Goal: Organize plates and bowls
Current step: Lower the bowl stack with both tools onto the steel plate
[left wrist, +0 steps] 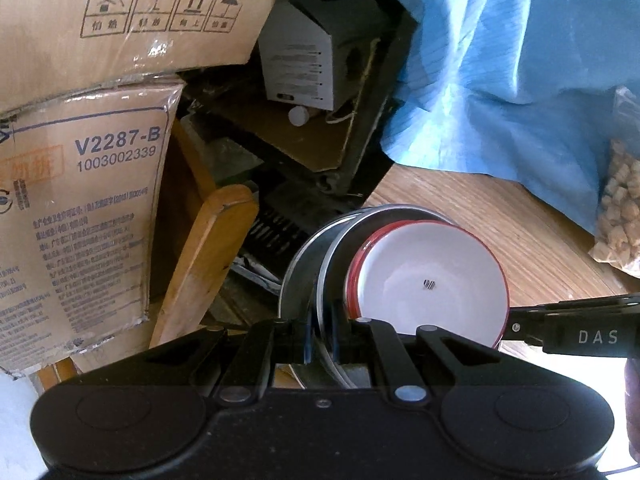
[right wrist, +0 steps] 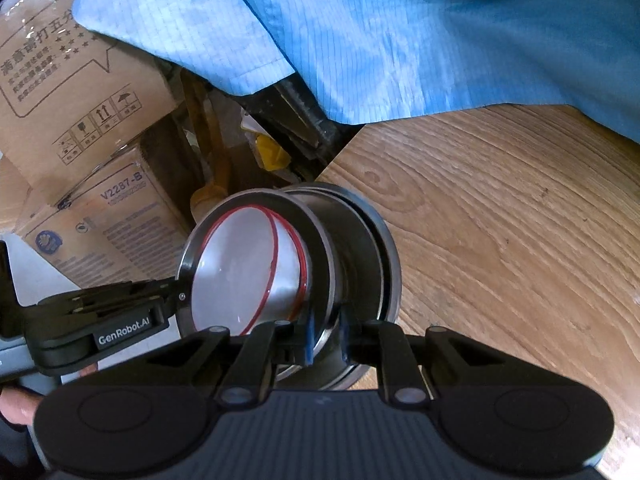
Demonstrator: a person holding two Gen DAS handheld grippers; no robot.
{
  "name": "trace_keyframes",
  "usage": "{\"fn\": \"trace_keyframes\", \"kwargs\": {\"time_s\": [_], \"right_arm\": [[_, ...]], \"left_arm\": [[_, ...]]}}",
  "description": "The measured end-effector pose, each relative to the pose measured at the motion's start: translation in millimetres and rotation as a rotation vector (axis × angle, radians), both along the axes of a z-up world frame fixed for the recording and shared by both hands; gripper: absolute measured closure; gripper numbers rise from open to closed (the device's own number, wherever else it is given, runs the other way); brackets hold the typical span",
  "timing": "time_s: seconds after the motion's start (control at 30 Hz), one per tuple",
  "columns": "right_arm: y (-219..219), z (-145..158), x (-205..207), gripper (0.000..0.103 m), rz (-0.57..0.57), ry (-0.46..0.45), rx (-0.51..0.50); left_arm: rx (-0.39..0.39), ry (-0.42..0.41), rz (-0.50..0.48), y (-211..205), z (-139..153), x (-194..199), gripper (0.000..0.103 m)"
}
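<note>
A steel bowl [left wrist: 302, 276] is held tilted on its side over the corner of the wooden table [left wrist: 500, 220]. A white dish with a red rim [left wrist: 432, 280] sits inside it. My left gripper [left wrist: 322, 336] is shut on the bowl's near rim. My right gripper [left wrist: 514, 326] comes in from the right and meets the stack at the dish's edge. In the right wrist view my right gripper [right wrist: 326, 340] is shut on a steel rim [right wrist: 320, 264], with a second steel bowl [right wrist: 360, 248] nested behind. Two red-rimmed white dishes [right wrist: 240, 268] lie inside. The left gripper [right wrist: 180, 296] clamps the far rim.
Cardboard boxes [left wrist: 80, 208] and a wooden chair frame [left wrist: 200, 256] stand left, beyond the table edge. A blue cloth [right wrist: 380, 32] covers the table's far side. A bag of tan cubes [left wrist: 620, 216] lies right. Bare wood [right wrist: 500, 240] stretches to the right.
</note>
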State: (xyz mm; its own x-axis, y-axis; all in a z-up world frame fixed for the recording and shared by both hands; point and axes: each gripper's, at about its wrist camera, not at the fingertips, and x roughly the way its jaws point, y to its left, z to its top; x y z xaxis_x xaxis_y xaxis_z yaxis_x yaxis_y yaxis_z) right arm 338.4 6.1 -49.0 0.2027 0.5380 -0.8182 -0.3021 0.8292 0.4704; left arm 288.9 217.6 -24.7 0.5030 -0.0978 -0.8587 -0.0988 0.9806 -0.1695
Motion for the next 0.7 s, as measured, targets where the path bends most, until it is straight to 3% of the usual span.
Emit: {"fn": "trace_keyframes", "kwargs": {"time_s": [0.7], "right_arm": [[-1.8, -5.0, 9.6, 0.088, -0.027, 0.012, 0.005]], "left_arm": [[0.004, 0.015, 0.000, -0.7, -5.7, 6.3, 0.094]]}}
